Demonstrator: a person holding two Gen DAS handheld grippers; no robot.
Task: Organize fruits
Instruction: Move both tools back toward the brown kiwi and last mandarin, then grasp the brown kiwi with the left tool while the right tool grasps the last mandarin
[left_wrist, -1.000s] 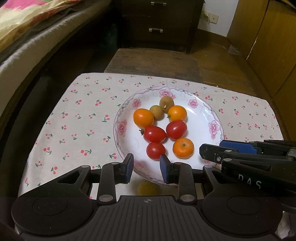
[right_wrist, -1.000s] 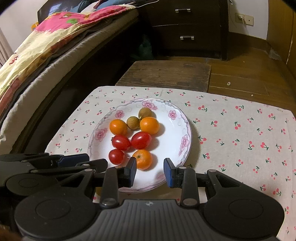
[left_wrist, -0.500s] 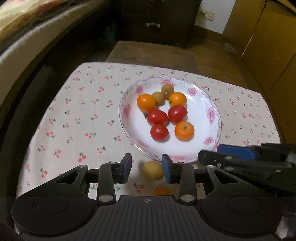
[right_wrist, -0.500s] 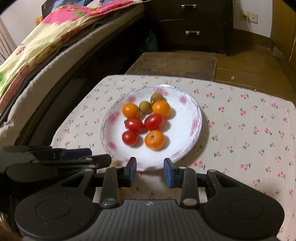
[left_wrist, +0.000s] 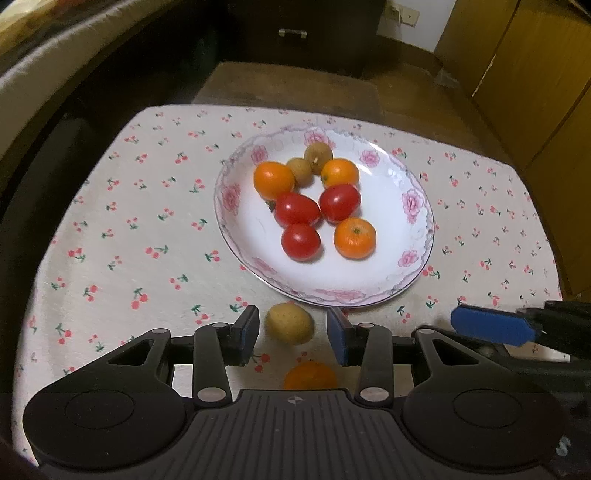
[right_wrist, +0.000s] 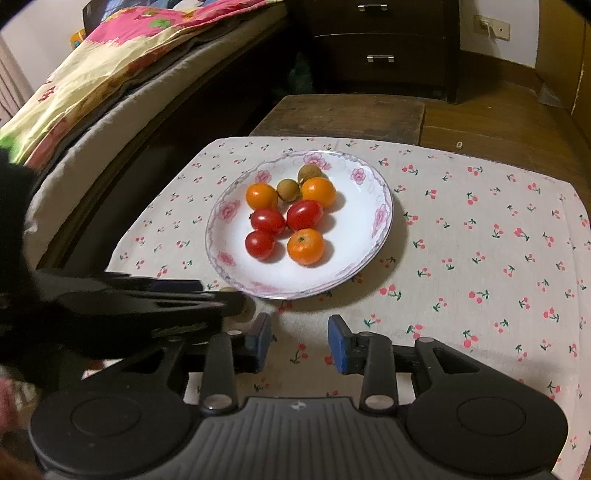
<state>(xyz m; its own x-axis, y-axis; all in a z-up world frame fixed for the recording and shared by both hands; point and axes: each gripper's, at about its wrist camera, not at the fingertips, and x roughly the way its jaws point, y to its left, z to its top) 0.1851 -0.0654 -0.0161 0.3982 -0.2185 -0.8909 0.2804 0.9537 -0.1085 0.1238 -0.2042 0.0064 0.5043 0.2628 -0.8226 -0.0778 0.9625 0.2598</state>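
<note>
A white floral plate (left_wrist: 415, 206) (right_wrist: 380, 221) on the cherry-print cloth holds three small oranges, three cherry tomatoes (left_wrist: 297, 209) and two brown longans. A third longan (left_wrist: 289, 328) lies on the cloth just in front of the plate. My left gripper (left_wrist: 291, 334) straddles it with jaws opening, and neither pad touches it. Another small orange (left_wrist: 310, 374) lies on the cloth nearer still, partly hidden by that gripper's body. My right gripper (right_wrist: 300, 339) (left_wrist: 480, 330) hangs over bare cloth to the right, its jaws a little apart and opening, with nothing between them.
The cherry-print cloth (right_wrist: 480, 240) covers a small table. A bed with a bright quilt (right_wrist: 110, 66) runs along the left. A worn wooden board (right_wrist: 343, 114) and a dark drawer chest (right_wrist: 376, 37) stand beyond, with wooden cabinets (left_wrist: 535, 74) at right.
Both grippers drew back from the plate toward the table's near edge. The loose longan came between the left fingers, which spread wider. A second orange showed beneath the left gripper.
</note>
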